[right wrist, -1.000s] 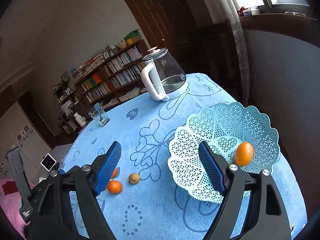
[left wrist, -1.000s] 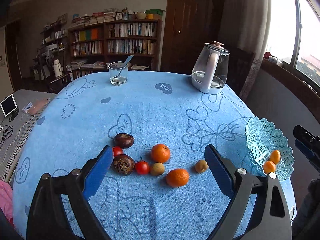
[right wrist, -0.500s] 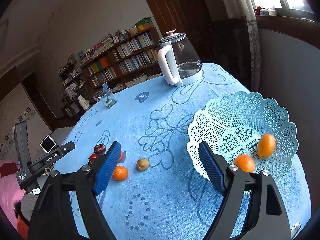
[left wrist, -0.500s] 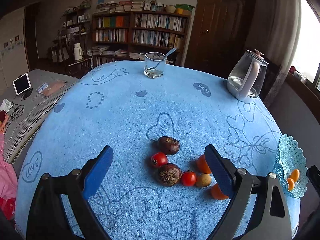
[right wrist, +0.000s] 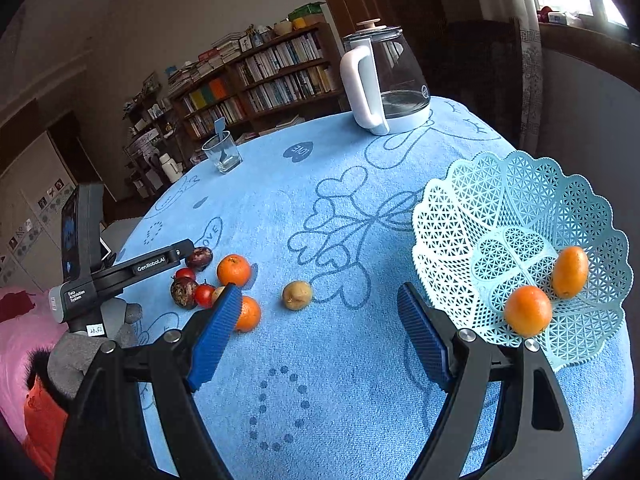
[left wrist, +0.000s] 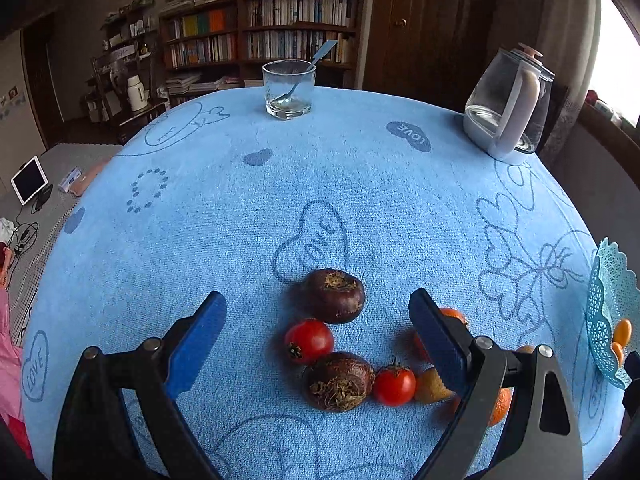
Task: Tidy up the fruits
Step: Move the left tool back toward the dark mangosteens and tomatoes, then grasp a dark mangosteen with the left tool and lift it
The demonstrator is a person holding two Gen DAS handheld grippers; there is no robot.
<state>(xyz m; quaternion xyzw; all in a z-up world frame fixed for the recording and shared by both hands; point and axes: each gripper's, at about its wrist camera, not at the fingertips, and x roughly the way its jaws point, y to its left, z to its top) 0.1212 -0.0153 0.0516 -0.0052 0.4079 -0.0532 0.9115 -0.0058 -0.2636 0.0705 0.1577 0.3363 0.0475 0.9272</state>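
Observation:
My left gripper (left wrist: 316, 332) is open and hangs over a cluster of fruit on the blue tablecloth: a dark mangosteen (left wrist: 335, 295), a red tomato (left wrist: 309, 341), a second mangosteen (left wrist: 338, 380) and a second tomato (left wrist: 394, 385). A yellowish fruit (left wrist: 430, 386) and oranges are partly hidden behind its right finger. My right gripper (right wrist: 312, 328) is open with nothing between its fingers. Ahead of it lie two oranges (right wrist: 234, 270), (right wrist: 248, 314) and a yellowish fruit (right wrist: 297, 295). At its right the pale teal lattice basket (right wrist: 500, 200) holds an orange (right wrist: 528, 311) and a kumquat (right wrist: 570, 271).
A glass with a spoon (left wrist: 288, 88) and a glass kettle with a white handle (left wrist: 510, 112) stand at the table's far side. A bookshelf (left wrist: 272, 32) lines the back wall. The table edge drops off at the left toward a tablet (left wrist: 29, 179). The left gripper's body (right wrist: 120, 268) shows in the right wrist view.
Both views have closed in on the table and tilted down. The left gripper shifted left, so the mangosteens and tomatoes now sit between its fingers. The right gripper rolled toward the loose fruit.

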